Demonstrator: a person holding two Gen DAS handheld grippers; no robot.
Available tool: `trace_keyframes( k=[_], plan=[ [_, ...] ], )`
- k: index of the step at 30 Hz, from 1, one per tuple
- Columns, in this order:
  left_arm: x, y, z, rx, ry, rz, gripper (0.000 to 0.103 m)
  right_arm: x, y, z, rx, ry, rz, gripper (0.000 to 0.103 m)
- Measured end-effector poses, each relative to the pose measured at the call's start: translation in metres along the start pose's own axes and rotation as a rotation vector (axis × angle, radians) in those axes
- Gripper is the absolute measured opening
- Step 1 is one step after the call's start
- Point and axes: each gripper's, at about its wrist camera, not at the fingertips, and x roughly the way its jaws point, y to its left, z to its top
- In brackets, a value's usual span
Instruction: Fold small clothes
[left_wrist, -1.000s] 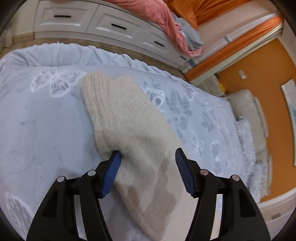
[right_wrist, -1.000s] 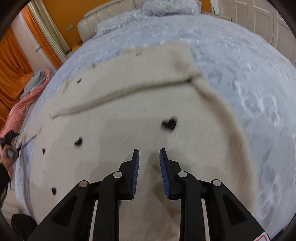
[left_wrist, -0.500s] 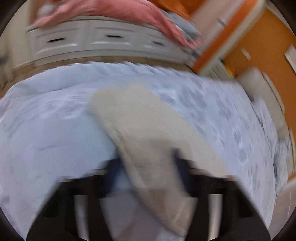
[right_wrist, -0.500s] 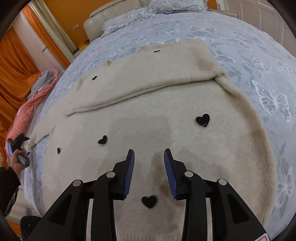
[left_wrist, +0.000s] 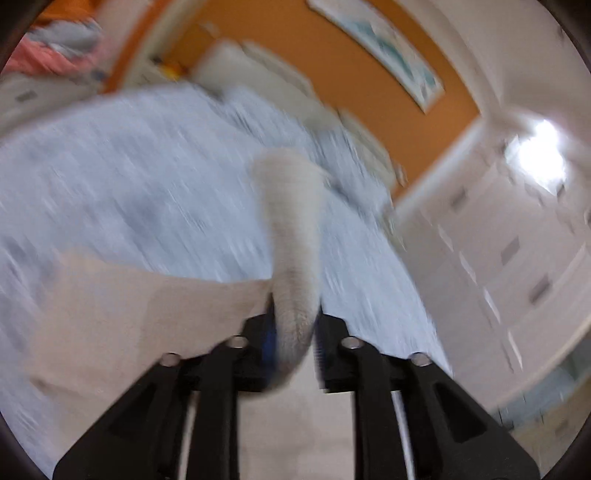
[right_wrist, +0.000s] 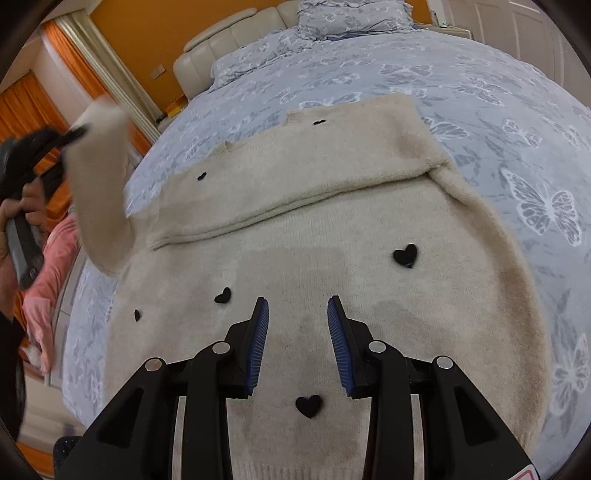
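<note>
A cream knit sweater (right_wrist: 332, 258) with black hearts (right_wrist: 405, 254) lies flat on the bed. One sleeve (right_wrist: 314, 177) is folded across its chest. The other sleeve (left_wrist: 295, 240) hangs lifted in the air, pinched between the pads of my left gripper (left_wrist: 293, 343), whose jaws are opening with the sleeve between them. From the right wrist, that raised sleeve (right_wrist: 99, 192) and the left gripper (right_wrist: 74, 136) show at far left, held by a hand (right_wrist: 26, 206). My right gripper (right_wrist: 297, 325) hovers open over the sweater's lower body, with nothing between its pads. The left wrist view is motion-blurred.
The blue butterfly bedcover (right_wrist: 480, 92) surrounds the sweater, with a pillow (right_wrist: 347, 14) and a cream headboard (right_wrist: 229, 40) at the far end. Pink cloth (right_wrist: 51, 277) lies off the bed's left side. White wardrobe doors (left_wrist: 517, 258) stand to the right.
My left gripper closed on the sleeve end and swung it up off the bed, turning toward the headboard. The right gripper's jaws widened slightly and it stayed in place.
</note>
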Motion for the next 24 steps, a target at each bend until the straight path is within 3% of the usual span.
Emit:
trace_keyframes(
  k=[2, 5, 7, 11, 13, 16, 19, 20, 21, 22, 23, 24],
  plan=[
    [0.022, -0.009, -0.054, -0.021, 0.084, 0.011, 0.049, -0.002, -0.011, 0.0, 0.022, 0.0, -0.017, 0.035],
    [0.018, 0.005, -0.097, -0.105, 0.127, -0.011, 0.053, -0.011, -0.035, 0.005, 0.094, 0.003, -0.031, 0.039],
    [0.007, 0.03, -0.114, -0.183, 0.131, 0.052, 0.061, -0.017, -0.044, 0.014, 0.11, -0.023, -0.024, 0.051],
    [-0.015, 0.097, -0.119, -0.371, 0.104, 0.172, 0.063, -0.003, -0.034, 0.049, 0.06, -0.032, 0.035, 0.052],
    [-0.03, 0.125, -0.109, -0.453, 0.063, 0.22, 0.063, 0.014, -0.024, 0.07, 0.056, -0.022, 0.096, 0.063],
    [-0.045, 0.154, -0.094, -0.539, 0.008, 0.226, 0.068, 0.058, -0.014, 0.104, 0.109, 0.006, 0.166, 0.063],
    [-0.043, 0.179, -0.093, -0.667, 0.004, 0.213, 0.069, 0.105, -0.01, 0.128, 0.194, 0.034, 0.148, 0.063],
    [-0.039, 0.183, -0.091, -0.69, -0.008, 0.203, 0.062, 0.122, -0.009, 0.136, 0.218, 0.049, 0.131, 0.061],
    [-0.038, 0.184, -0.09, -0.691, -0.022, 0.19, 0.039, 0.132, -0.008, 0.141, 0.228, 0.06, 0.124, 0.049],
    [-0.037, 0.181, -0.082, -0.654, -0.038, 0.167, 0.02, 0.148, 0.0, 0.149, 0.223, 0.088, 0.146, 0.021],
    [-0.039, 0.175, -0.074, -0.613, -0.046, 0.166, 0.007, 0.155, 0.009, 0.155, 0.2, 0.114, 0.161, 0.007],
    [-0.043, 0.167, -0.064, -0.565, -0.074, 0.177, 0.007, 0.154, 0.018, 0.16, 0.173, 0.115, 0.164, 0.008]
  ],
)
